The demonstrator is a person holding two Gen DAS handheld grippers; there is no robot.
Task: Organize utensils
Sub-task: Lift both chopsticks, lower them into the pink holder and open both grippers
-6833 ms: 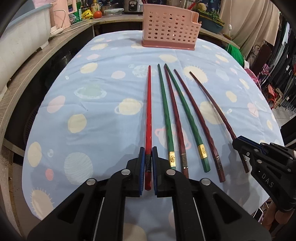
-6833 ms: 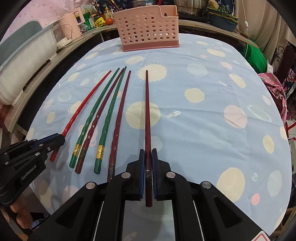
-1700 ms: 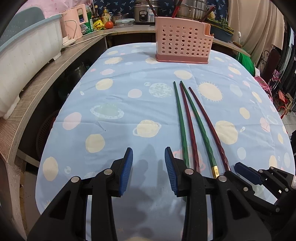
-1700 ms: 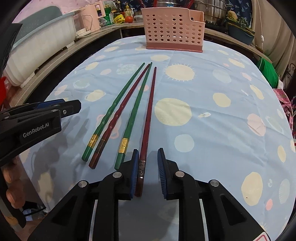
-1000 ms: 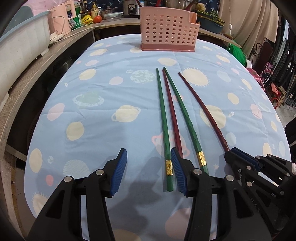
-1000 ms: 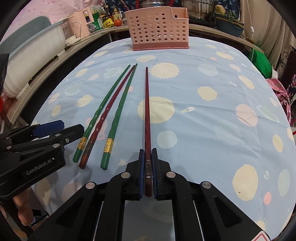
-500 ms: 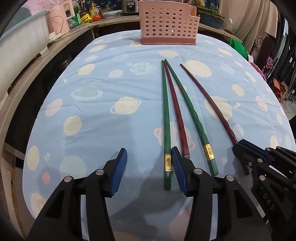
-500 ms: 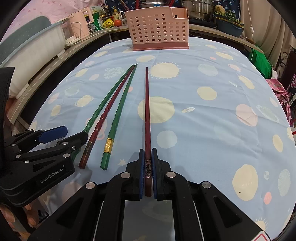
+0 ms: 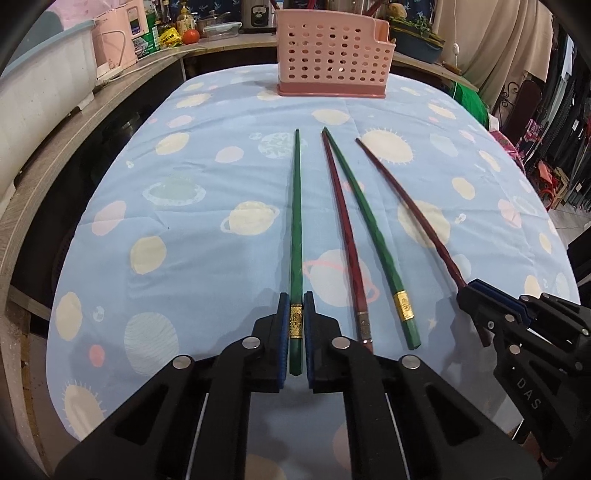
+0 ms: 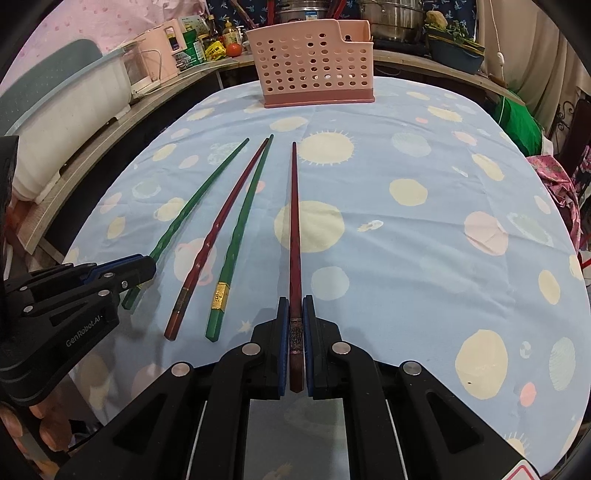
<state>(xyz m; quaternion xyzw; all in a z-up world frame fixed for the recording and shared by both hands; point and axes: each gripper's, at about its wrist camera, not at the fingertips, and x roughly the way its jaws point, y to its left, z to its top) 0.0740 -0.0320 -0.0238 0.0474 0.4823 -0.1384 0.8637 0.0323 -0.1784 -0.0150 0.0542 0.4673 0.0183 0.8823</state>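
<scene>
Both grippers tilting down over bench, each clamping one chopstick.
Left gripper [image 9: 295, 332] pinching green chopstick [image 9: 296, 229]; right gripper [image 10: 295, 343] pinching dark red chopstick [image 10: 294, 236], tips seemingly resting on cloth.

Four chopsticks [image 9: 373, 229] lie before the basket [image 9: 332, 62].

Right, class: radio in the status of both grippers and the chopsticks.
Left gripper shut on green chopstick. Right gripper shut on dark red chopstick. Two chopsticks loose. Pink basket path clear.

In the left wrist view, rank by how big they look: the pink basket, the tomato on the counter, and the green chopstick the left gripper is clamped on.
1. Pink basket, largest by area, though farthest on the table.
2. Green chopstick in the left gripper: longest line, but thin; nearness inflates it.
3. Tomato, smallest, far back.
</scene>
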